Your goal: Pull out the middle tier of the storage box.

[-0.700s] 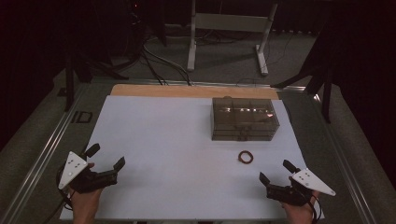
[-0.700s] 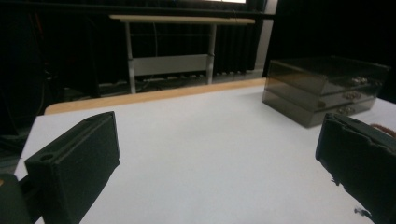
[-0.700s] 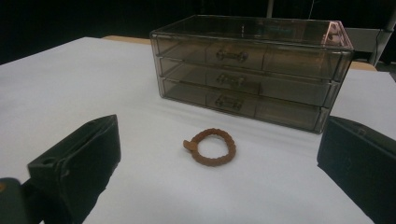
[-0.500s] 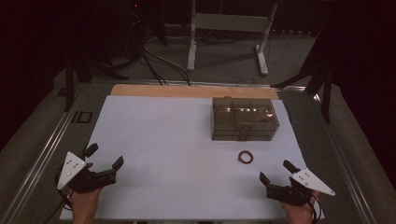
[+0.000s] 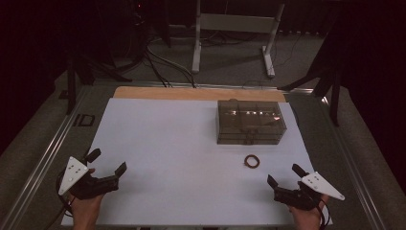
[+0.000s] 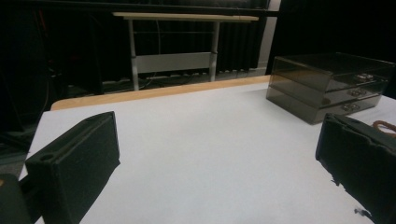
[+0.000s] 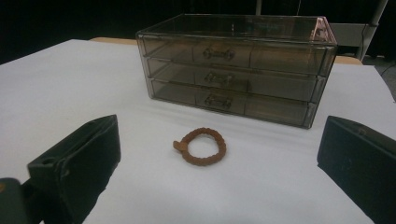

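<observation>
A small brown bead bracelet (image 7: 201, 146) lies flat on the white desk (image 5: 182, 158), toward the near right corner. It shows in the high view too (image 5: 252, 161). Just behind it, nearer the far edge, stands a see-through box of drawers (image 7: 238, 65) with three drawers, all pushed in. The bracelet and the box are near each other but do not touch.

The right gripper (image 5: 286, 178) hovers by the near right corner of the desk, pointing at the bracelet. Its jaws are spread wide and hold nothing. In the right gripper view the bracelet sits right between the two black jaws, a bit farther off.

The left gripper (image 5: 106, 161) is by the near left corner, well apart from the bracelet and the box. Its jaws are spread wide too, with nothing in them. In the left gripper view the box (image 6: 331, 84) stands far over to the right.

I think the job is just starting: nothing is picked up and no drawer is open. The next move is likely for the right gripper to go forward and down to the bracelet. The bracelet is thin and lies flat, so the jaws need to come low, close over one side of the ring, and pinch gently so it does not slide away. A drawer would need to be pulled open as well.
</observation>
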Available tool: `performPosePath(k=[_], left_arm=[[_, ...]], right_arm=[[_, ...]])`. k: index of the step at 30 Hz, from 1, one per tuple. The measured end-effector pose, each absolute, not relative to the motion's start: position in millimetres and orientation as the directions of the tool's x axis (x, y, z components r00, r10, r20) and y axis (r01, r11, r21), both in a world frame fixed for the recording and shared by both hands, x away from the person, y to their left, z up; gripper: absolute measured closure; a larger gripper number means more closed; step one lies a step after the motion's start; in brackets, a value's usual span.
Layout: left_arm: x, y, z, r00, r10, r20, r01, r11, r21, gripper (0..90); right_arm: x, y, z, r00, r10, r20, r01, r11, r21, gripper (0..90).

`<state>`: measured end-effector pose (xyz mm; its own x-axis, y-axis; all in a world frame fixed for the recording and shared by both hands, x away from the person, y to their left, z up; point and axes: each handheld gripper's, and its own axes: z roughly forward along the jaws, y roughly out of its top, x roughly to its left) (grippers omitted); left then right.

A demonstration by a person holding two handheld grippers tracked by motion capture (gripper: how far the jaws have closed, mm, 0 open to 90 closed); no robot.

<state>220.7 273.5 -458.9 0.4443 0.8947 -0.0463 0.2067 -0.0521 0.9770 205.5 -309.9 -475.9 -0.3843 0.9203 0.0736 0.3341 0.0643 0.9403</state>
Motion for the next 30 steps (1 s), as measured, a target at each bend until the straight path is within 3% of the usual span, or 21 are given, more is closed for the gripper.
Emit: performPosePath(k=[30], left_arm=[[222, 275, -463, 0.449, 0.891, -0.064, 0.225, -0.044, 0.973, 1.1]], right_arm=[[220, -299, -468, -0.368, 0.927, 0.080, 0.348, 0.057, 0.936, 0.0]])
